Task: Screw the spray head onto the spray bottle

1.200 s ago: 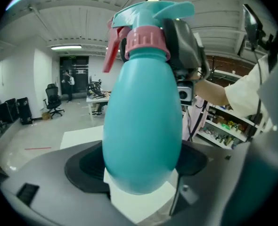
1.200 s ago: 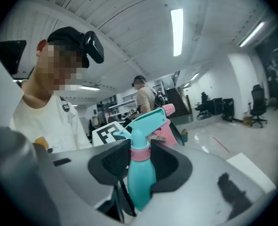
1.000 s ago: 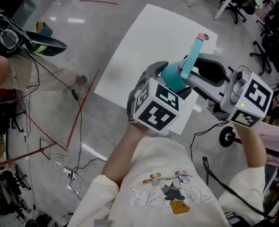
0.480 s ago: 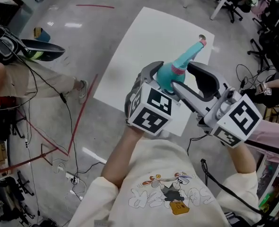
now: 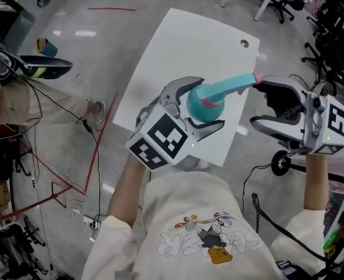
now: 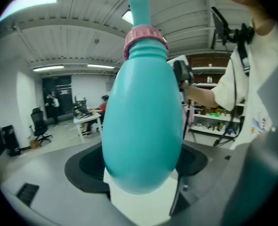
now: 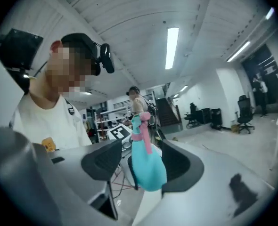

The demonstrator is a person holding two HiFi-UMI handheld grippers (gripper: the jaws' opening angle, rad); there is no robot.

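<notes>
The left gripper (image 5: 198,111) is clamping the spray bottle (image 5: 201,105) by its rounded body, one jaw on each side. It is holding the bottle in the air above the near edge of the white table (image 5: 178,51). In the left gripper view, the bottle (image 6: 143,126) is filling the gap between the pads.

The bottle is showing as a smooth, egg-shaped teal body. A pink collar (image 6: 145,39) is sitting at the neck, and the slim teal spray head (image 6: 139,6) is rising from it. In the head view, the spray head (image 5: 233,86) is lying nearly level and pointing right, and it is ending in a pink tip (image 5: 257,77).

The right gripper (image 5: 272,105) is facing that tip from the right of the table's right edge. Its jaws have just been opening and are standing wide apart. In the right gripper view, the bottle (image 7: 147,161) is appearing in the gap ahead of the jaws, with no pad pressing on it.
</notes>
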